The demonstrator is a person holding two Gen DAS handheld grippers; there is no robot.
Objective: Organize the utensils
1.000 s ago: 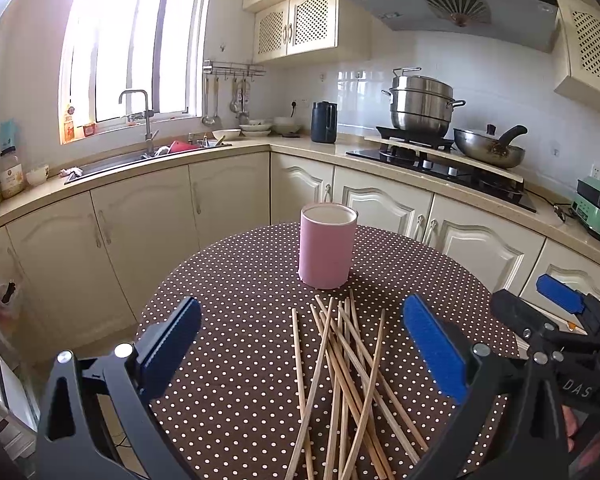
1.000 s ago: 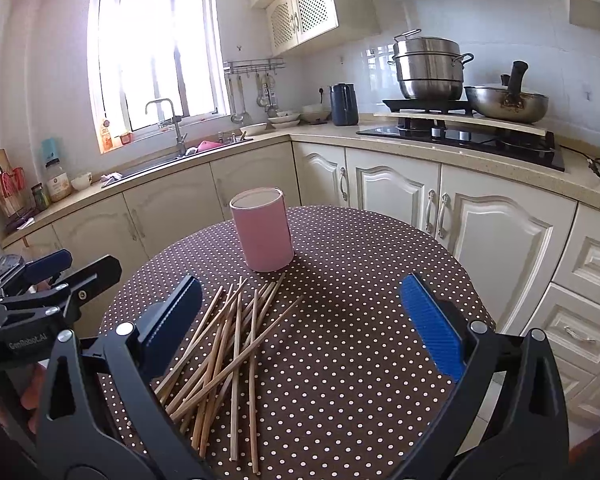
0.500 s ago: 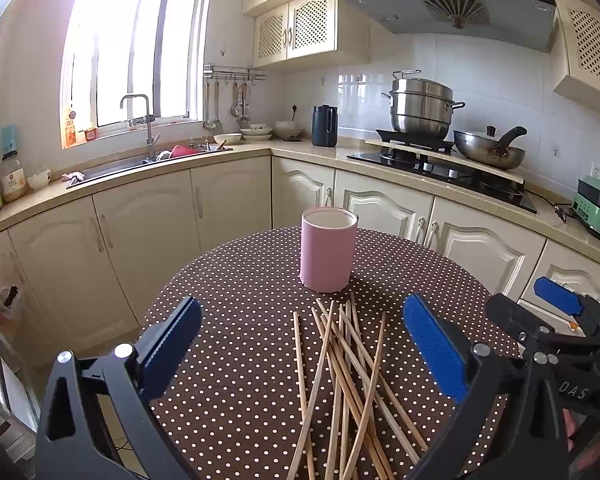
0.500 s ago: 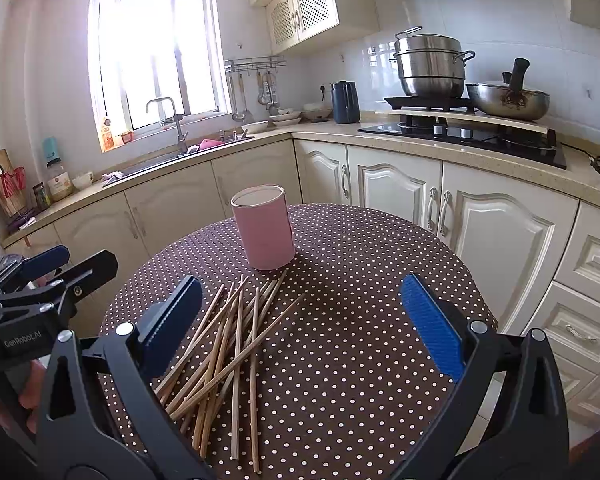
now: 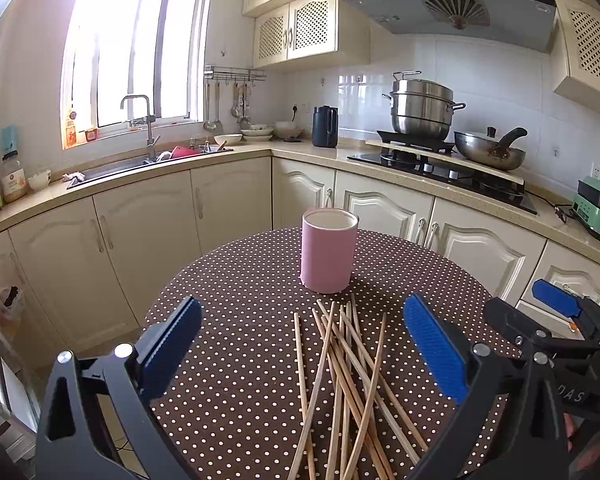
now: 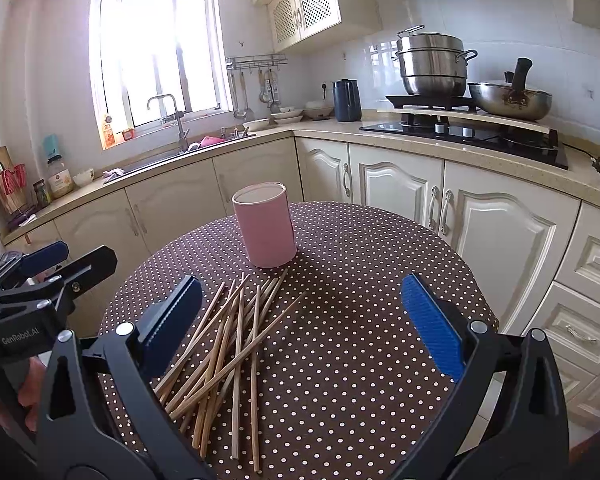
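"GenRobot.AI" marks the left hand-held gripper (image 6: 40, 264); "DAS" shows on the right hand-held gripper (image 5: 556, 312).

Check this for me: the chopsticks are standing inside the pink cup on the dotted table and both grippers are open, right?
Not quite. The chopsticks are not inside the pink cup; they lie loose in a crossed pile on the dotted table in front of it, as the left wrist view shows. The left gripper and right gripper are both open.

A pink cylindrical holder (image 6: 265, 230) stands upright on the round polka-dot worktop (image 6: 360, 320). Just in front of it lies a loose pile of crossed wooden chopsticks (image 6: 228, 344). The right claw (image 6: 300, 324) hangs spread wide above them, and the left claw (image 6: 60, 258) shows far left of the holder.
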